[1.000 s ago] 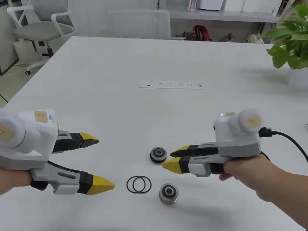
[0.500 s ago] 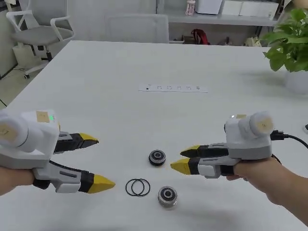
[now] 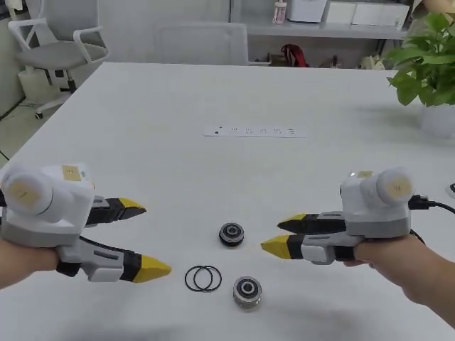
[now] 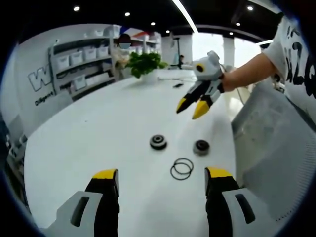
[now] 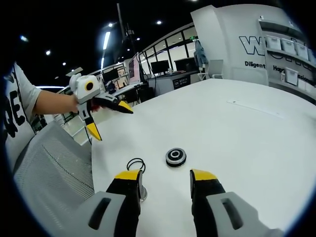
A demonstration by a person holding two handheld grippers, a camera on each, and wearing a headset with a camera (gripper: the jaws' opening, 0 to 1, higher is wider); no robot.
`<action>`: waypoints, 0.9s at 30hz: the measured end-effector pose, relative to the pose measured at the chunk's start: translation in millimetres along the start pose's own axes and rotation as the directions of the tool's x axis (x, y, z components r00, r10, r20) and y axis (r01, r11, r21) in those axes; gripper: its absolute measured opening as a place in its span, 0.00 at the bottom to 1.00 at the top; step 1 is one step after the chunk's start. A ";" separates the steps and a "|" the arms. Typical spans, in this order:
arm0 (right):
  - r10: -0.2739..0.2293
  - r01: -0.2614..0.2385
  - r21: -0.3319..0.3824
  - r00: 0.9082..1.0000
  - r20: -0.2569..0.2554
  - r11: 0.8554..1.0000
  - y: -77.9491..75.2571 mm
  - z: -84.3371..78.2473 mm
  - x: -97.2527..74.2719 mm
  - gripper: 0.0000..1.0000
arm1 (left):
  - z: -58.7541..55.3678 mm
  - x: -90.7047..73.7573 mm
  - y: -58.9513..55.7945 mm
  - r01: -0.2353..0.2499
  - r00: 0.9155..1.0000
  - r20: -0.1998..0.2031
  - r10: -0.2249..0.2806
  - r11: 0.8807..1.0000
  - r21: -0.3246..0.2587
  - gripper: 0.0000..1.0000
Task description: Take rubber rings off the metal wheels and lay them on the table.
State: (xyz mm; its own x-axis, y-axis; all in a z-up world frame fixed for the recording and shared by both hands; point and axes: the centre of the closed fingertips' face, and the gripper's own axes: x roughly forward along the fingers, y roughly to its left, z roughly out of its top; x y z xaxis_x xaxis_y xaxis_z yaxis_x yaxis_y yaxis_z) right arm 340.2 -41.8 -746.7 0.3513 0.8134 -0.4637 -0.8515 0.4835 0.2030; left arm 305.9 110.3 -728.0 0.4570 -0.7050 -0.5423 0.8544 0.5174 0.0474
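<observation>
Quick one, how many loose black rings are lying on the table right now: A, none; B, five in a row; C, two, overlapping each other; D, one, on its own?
C: two rubber rings lie overlapping on the table, just beside the nearer metal wheel.

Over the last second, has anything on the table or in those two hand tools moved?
The right gripper drew back to the right, away from the far wheel, which its fingers had nearly reached. It is open and took hold of nothing. The left gripper stayed about where it was, open. The far wheel, the near wheel and the two rings lie where they were.
</observation>
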 end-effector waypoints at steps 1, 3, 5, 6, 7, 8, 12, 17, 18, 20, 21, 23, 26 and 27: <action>-0.004 0.004 -0.006 1.000 -0.004 1.000 -0.8 -0.3 0.2 0.36 | 0.7 0.6 0.5 0.001 1.000 0.002 -0.001 1.000 -0.003 0.72; -0.008 0.008 -0.004 1.000 -0.001 1.000 -2.2 0.3 0.7 0.36 | 2.1 2.3 1.6 0.003 1.000 0.007 -0.003 1.000 -0.009 0.72; -0.012 0.012 0.002 1.000 0.002 1.000 -4.4 0.5 1.3 0.36 | 2.2 4.5 3.1 0.002 1.000 0.005 -0.001 1.000 -0.011 0.72; -0.015 0.015 0.000 1.000 0.001 1.000 -5.6 0.0 1.6 0.36 | 2.2 5.6 3.5 0.001 1.000 0.005 -0.001 1.000 -0.013 0.72; -0.018 0.018 -0.002 1.000 0.000 1.000 -6.2 -0.4 1.8 0.37 | 2.2 7.0 3.9 0.002 1.000 0.004 -0.001 1.000 -0.014 0.72; -0.022 0.022 -0.003 1.000 0.000 1.000 -7.2 -1.0 2.0 0.37 | 2.3 8.0 4.1 0.002 1.000 0.002 -0.002 1.000 -0.013 0.72; -0.039 0.039 -0.021 0.999 -0.006 0.999 -11.7 -3.7 1.8 0.37 | 3.0 10.8 4.6 0.005 1.000 0.000 -0.005 1.000 -0.010 0.72; -0.061 0.060 -0.037 0.998 -0.019 0.997 -19.8 -9.8 0.7 0.37 | -1.2 14.7 7.6 0.001 1.000 -0.014 -0.001 1.000 -0.011 0.72; -0.065 0.064 -0.040 0.998 -0.021 0.997 -21.0 -11.1 0.5 0.37 | -2.2 15.5 8.1 0.000 1.000 -0.016 0.000 1.000 -0.013 0.72; -0.069 0.068 -0.043 0.997 -0.023 0.997 -21.8 -12.1 0.4 0.38 | -3.3 16.5 8.0 0.001 1.000 -0.018 -0.001 1.000 -0.017 0.71; -0.069 0.068 -0.045 0.997 -0.025 0.997 -21.9 -12.8 0.6 0.38 | -3.8 17.1 7.8 0.002 1.000 -0.019 -0.002 1.000 -0.019 0.71; -0.071 0.069 -0.056 0.997 -0.030 0.996 -22.2 -14.9 1.9 0.38 | -5.3 18.5 7.5 0.003 1.000 -0.024 -0.004 1.000 -0.021 0.71; -0.069 0.066 -0.068 0.997 -0.041 0.996 -21.2 -17.9 5.1 0.38 | -6.7 20.8 7.7 0.005 1.000 -0.028 -0.006 1.000 -0.023 0.71; -0.067 0.064 -0.073 0.997 -0.045 0.995 -20.5 -18.8 6.6 0.38 | -6.9 21.9 8.0 0.005 1.000 -0.028 -0.006 1.000 -0.026 0.71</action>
State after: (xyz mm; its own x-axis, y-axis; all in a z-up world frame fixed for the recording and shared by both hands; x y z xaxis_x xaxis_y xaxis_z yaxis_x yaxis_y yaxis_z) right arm 352.7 -52.5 -770.2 0.3898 0.7637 -0.5146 -0.8535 0.5095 0.1095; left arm 321.0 102.3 -745.3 0.4450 -0.6939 -0.5662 0.8501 0.5262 0.0232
